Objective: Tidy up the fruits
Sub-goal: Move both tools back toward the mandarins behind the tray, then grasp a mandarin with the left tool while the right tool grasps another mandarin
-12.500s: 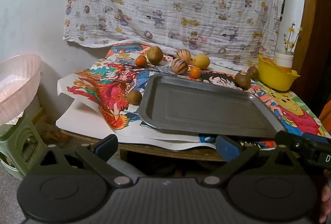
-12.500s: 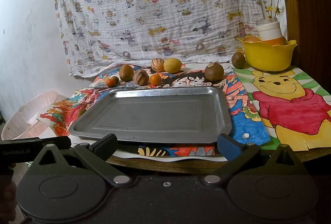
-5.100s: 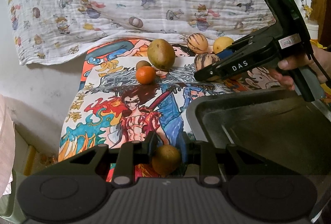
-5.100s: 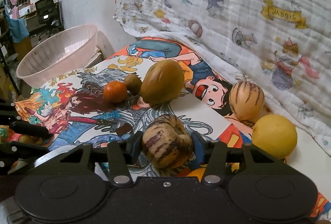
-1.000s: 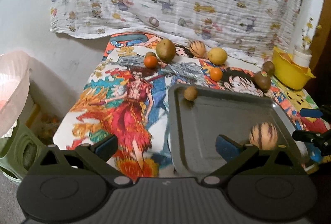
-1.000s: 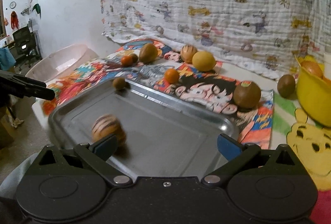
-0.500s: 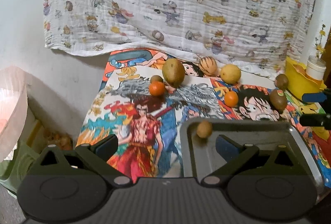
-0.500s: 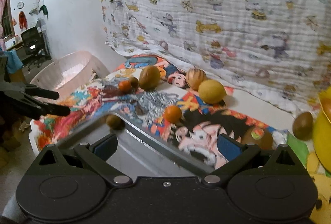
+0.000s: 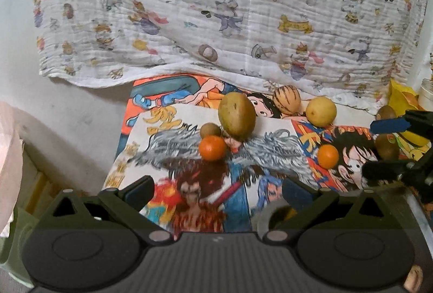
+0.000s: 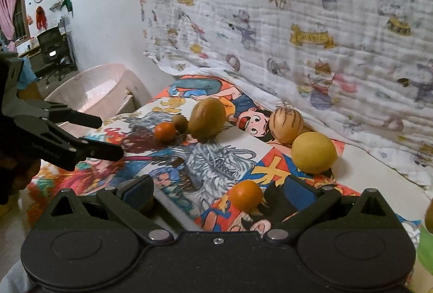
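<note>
Fruits lie on the cartoon-printed cloth: a big green-brown mango (image 9: pixel 237 114), a small kiwi (image 9: pixel 210 129), a tangerine (image 9: pixel 212 147), a striped melon (image 9: pixel 286 101), a yellow lemon (image 9: pixel 321 112) and a second tangerine (image 9: pixel 328 156). My left gripper (image 9: pixel 217 190) is open and empty, a short way in front of the first tangerine. My right gripper (image 10: pixel 217 191) is open and empty, with the second tangerine (image 10: pixel 245 195) just ahead between its fingers. The grey tray (image 9: pixel 270 217) shows only as a corner under the left gripper.
A yellow bowl (image 9: pixel 400 100) and two brown kiwis (image 9: pixel 387 146) sit at the far right. A pink basin (image 10: pixel 92 90) stands off the table's left end. A printed sheet (image 9: pixel 216 8) hangs behind the table. The left gripper's fingers (image 10: pixel 81 136) show at the right view's left.
Both grippers have moved forward past the tray toward the fruits at the back. The tray with its two fruits has slid almost out of view. Both stay open.
</note>
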Tool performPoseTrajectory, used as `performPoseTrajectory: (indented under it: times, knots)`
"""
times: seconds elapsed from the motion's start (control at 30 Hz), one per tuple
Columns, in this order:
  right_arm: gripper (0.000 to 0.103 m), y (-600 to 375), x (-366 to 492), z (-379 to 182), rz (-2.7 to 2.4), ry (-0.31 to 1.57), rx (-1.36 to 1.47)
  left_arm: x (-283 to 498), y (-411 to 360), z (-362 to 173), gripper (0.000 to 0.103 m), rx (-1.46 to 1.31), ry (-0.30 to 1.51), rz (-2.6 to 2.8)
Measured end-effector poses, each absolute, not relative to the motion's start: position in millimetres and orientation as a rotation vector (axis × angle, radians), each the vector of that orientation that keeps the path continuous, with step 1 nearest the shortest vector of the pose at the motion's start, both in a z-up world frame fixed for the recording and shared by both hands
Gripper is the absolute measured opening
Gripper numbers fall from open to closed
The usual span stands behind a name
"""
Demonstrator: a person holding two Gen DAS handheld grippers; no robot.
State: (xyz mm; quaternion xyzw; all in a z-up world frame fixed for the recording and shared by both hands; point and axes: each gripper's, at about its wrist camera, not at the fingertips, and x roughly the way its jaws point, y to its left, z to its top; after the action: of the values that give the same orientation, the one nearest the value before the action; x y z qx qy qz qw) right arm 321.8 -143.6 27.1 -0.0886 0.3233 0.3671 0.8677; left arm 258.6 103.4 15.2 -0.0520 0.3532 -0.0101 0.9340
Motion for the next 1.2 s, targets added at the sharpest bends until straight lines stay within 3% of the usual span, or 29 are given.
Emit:
performPoseTrajectory:
  times: [0.77,1.2]
  knots:
    - [0.094,-128.4,352.9,-17.8,0.766,0.738,-0.161,312.6,102.1,-18.9,0.101,-0.072,0.742,-0.047]
    - [0.079,-122.4,360.0,-28.2,0.771,0.788,-0.149,323.5,102.1,-23.7,0.075,-0.086,0.729,-0.059]
